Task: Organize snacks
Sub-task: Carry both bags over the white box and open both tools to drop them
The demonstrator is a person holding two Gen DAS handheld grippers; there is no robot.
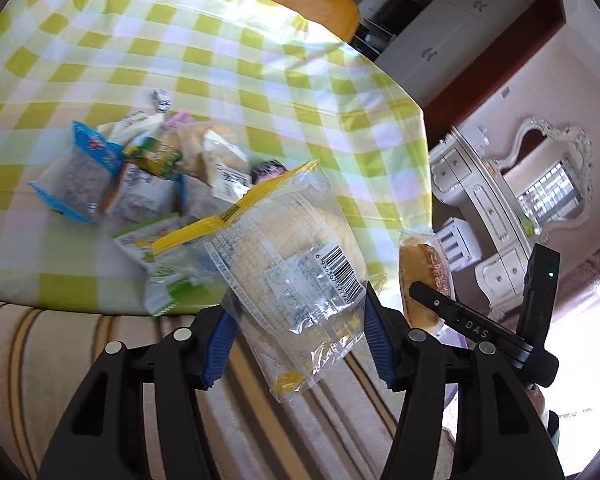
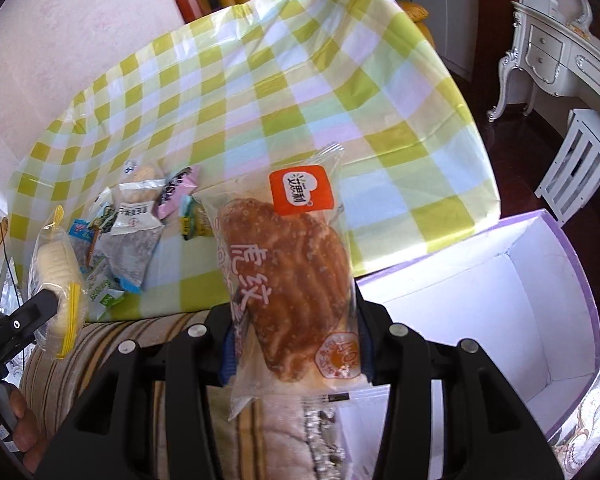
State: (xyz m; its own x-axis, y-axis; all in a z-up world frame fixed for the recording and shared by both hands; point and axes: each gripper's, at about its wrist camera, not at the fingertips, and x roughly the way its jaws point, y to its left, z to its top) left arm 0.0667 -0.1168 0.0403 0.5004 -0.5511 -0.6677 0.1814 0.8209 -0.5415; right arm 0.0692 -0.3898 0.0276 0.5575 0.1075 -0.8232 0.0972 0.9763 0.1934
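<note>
My left claw (image 1: 296, 344) is clenched on a clear bag with a yellow sealed strip (image 1: 288, 256), a pale, ridged loaf inside it. The blue pads (image 1: 220, 344) press the bag's lower part from both sides, jaws about half apart, and the bag juts up and away from them, its yellow strip reaching over the near edge of the checked tablecloth (image 1: 180, 52). The bag's bottom corner hangs below the pads, above the striped cushion (image 1: 40, 356).

My right claw (image 2: 296, 344) grips a clear wrapper with a brown ridged pastry (image 2: 296, 276), an orange label at its top. The jaws stand fairly narrow and pinch the wrapper's lower half; the pastry stands upright out of them, its top over the cloth's near edge. In the left wrist view the same pastry shows beyond the cloth's right corner, held by the right claw's black fingers.

The remaining snack packets (image 1: 132, 176) lie in a loose heap near the cloth's near edge, toward its left side, apart from both claws. A white box with a lilac rim (image 2: 500, 304) sits open just past the cloth's near right corner, right beside my right claw.
</note>
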